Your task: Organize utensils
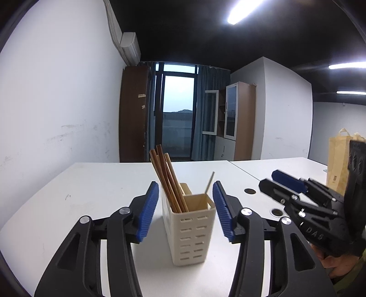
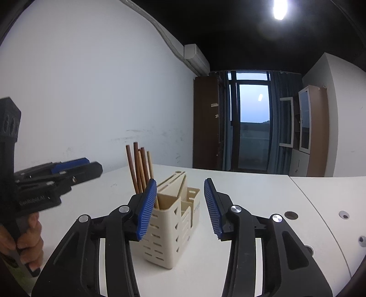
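My left hand-held gripper (image 1: 185, 210) and right hand-held gripper (image 2: 180, 206) both stand apart, clamping nothing. The cream utensil holder (image 1: 188, 230) sits on the desk (image 1: 91, 182), chopsticks (image 1: 168, 178) upright inside. Their lower ends are hidden.

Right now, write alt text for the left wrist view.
A cream slotted utensil holder stands on a white table, framed by the open left claw without contact. Brown chopsticks lean in it. The right claw shows at right.

Dim room under glaring ceiling tubes (image 1: 243, 10), fisheye edges bowed and dark, the other gripper seemingly motion-blurred.
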Demonstrator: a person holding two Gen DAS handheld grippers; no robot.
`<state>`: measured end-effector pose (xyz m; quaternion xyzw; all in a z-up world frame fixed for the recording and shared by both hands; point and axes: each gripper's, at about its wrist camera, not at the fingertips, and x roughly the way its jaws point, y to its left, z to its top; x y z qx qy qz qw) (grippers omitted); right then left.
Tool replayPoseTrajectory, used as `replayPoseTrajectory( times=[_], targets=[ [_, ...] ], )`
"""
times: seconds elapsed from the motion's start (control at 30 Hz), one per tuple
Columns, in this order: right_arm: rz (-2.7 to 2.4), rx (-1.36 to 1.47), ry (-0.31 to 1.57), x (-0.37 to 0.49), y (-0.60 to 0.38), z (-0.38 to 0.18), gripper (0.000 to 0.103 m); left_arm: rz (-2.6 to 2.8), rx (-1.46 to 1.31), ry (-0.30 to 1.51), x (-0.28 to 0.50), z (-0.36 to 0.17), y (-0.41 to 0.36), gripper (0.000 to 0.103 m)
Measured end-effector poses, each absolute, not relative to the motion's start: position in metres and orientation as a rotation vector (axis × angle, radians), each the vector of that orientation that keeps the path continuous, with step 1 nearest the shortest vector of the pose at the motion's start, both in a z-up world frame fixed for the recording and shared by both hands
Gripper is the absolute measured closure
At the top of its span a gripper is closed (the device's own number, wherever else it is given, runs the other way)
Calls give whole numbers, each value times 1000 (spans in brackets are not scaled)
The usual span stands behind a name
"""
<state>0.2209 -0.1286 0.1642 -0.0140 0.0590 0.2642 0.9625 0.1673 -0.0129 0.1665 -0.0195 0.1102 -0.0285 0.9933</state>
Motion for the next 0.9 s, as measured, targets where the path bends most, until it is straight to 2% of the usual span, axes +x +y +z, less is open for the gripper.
replayPoseTrajectory(
  times=[0.17,0.37,0.6,0.67,0.9],
  targets=[
    [541,-18,135,207,-134,155,55,-60,-36,239,155,156,-17,41],
    [537,-9,146,192,-138,146,45,-52,-48,265,149,143,-13,34],
    [533,-32,174,180,-141,132,43,-40,-41,285,142,127,-14,27],
    [532,-26,175,176,-145,129,36,-40,-40,286,141,126,-16,25],
    [530,-26,194,165,-148,117,31,-47,-50,307,131,116,-17,16]
  ],
)
